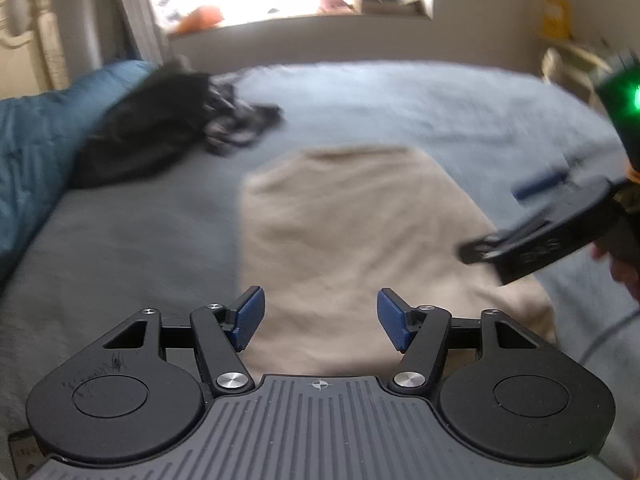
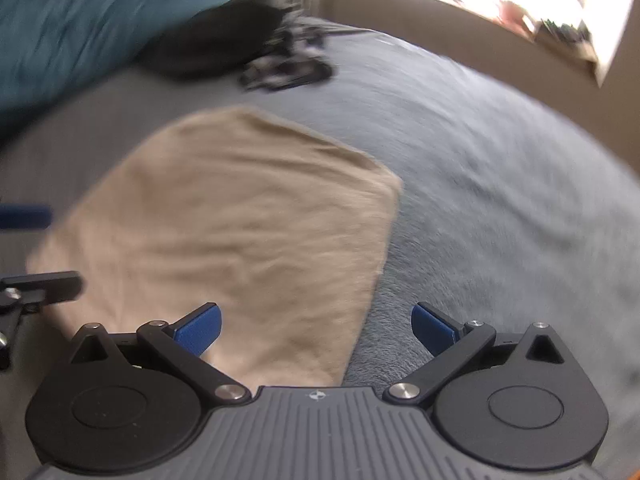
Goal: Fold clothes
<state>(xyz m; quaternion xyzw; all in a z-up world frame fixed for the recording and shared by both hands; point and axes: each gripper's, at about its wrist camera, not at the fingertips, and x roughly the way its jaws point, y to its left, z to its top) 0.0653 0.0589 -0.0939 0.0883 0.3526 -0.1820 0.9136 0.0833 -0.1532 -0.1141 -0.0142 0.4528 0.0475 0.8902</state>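
A beige garment (image 1: 352, 232) lies flat and folded on the grey bedspread (image 1: 120, 248). My left gripper (image 1: 320, 318) hovers over its near end, blue pads apart, nothing between them. In the same view my right gripper (image 1: 532, 220) comes in from the right above the garment's right edge. The right wrist view shows the beige garment (image 2: 224, 224) spread ahead, and my right gripper (image 2: 316, 330) open wide over its right edge with nothing held. A fingertip (image 2: 44, 282) of the left gripper shows at that view's left border.
A dark pile of clothes (image 1: 148, 132) with a patterned black-and-white piece (image 1: 240, 120) lies at the far left of the bed, beside a teal quilt (image 1: 28, 152). A window sill (image 1: 300, 4) with clutter runs behind the bed. A pale chair (image 1: 572, 64) stands at the far right.
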